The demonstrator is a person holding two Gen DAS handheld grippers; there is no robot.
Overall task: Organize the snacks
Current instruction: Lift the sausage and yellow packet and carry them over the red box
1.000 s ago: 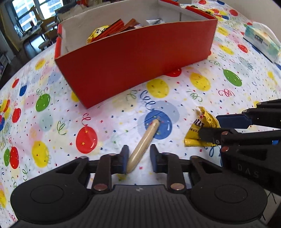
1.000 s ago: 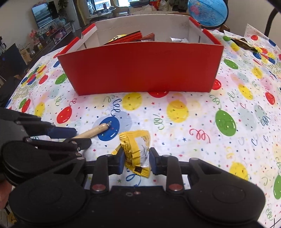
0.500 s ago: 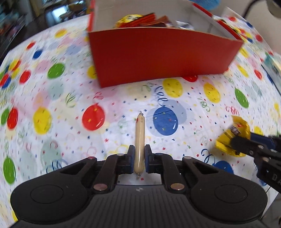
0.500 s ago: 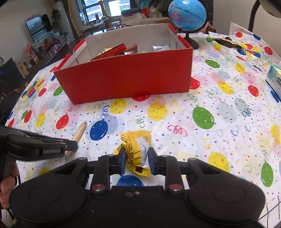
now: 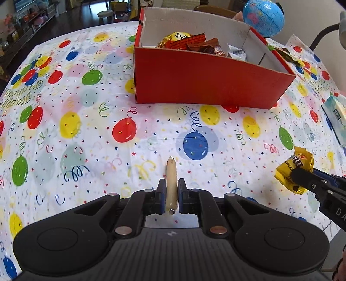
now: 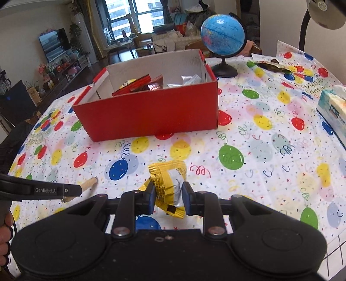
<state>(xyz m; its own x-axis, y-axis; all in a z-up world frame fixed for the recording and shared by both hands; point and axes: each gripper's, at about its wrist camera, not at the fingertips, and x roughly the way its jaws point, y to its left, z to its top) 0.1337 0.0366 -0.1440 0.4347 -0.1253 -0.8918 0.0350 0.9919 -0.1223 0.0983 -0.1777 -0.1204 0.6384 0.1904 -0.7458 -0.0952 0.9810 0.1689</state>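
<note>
My left gripper [image 5: 171, 191] is shut on a thin beige sausage stick [image 5: 171, 181] and holds it above the balloon tablecloth. My right gripper [image 6: 168, 195] is shut on a yellow snack packet [image 6: 169, 183], also lifted off the cloth. The packet also shows in the left wrist view [image 5: 294, 170]; the sausage tip shows in the right wrist view [image 6: 89, 183]. A red cardboard box [image 5: 205, 86], white inside, stands ahead with several snack packets [image 5: 190, 44] in it. It also shows in the right wrist view [image 6: 151, 114].
A blue globe [image 6: 223, 39] on a black stand is behind the box. A tissue box [image 6: 334, 112] lies at the right table edge. A dark wrapper [image 6: 270, 64] lies far right. A lamp [image 6: 324, 13] hangs at top right.
Both grippers closed on their snacks and lifted them off the cloth. Both have risen and drawn back, so the box interior now shows.
</note>
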